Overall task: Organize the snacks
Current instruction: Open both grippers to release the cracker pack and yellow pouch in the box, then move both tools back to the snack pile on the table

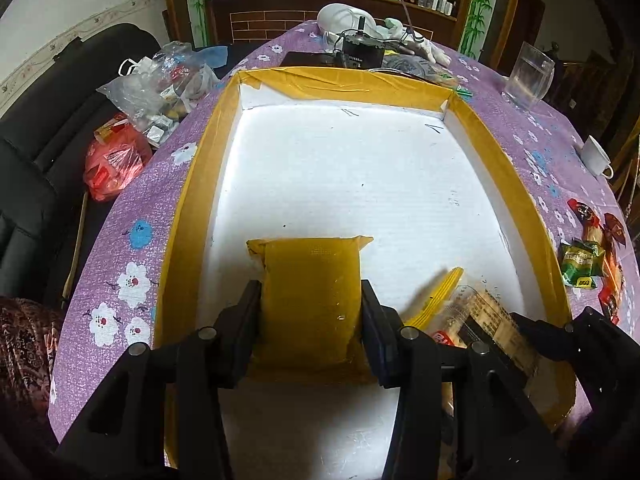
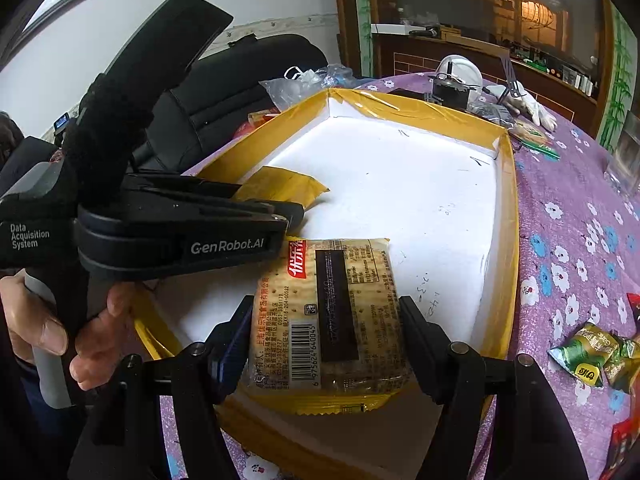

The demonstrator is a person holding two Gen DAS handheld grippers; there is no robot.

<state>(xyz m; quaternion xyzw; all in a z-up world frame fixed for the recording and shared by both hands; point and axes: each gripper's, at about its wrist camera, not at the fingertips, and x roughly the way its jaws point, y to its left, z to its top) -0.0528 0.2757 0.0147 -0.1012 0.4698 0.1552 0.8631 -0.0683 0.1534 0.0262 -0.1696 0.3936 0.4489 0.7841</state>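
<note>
The left tool point(image 1: 310, 312) pinches a yellow pack point(image 1: 310, 284) at the bottom centre of the left view, low over the white floor of the tray point(image 1: 344, 82). The right tool point(image 2: 326, 320) pinches a cracker pack point(image 2: 332, 312) at the bottom centre of the right view, over the tray's near edge.

The two tools sit close together, and I judge they could knock each other as the packs go down. The cracker pack overhangs the tray's near rim; let go here, it might tip out onto the bench point(image 2: 576, 216). A hard squeeze could crack the crackers.

More snacks point(image 1: 592, 256) lie at the right edge of the left view, partly cut off, so their number is unclear. The cracker pack is blurred in the left view. Whether either pack touches the tray floor I cannot tell. The yellow pack's label is not visible.
</note>
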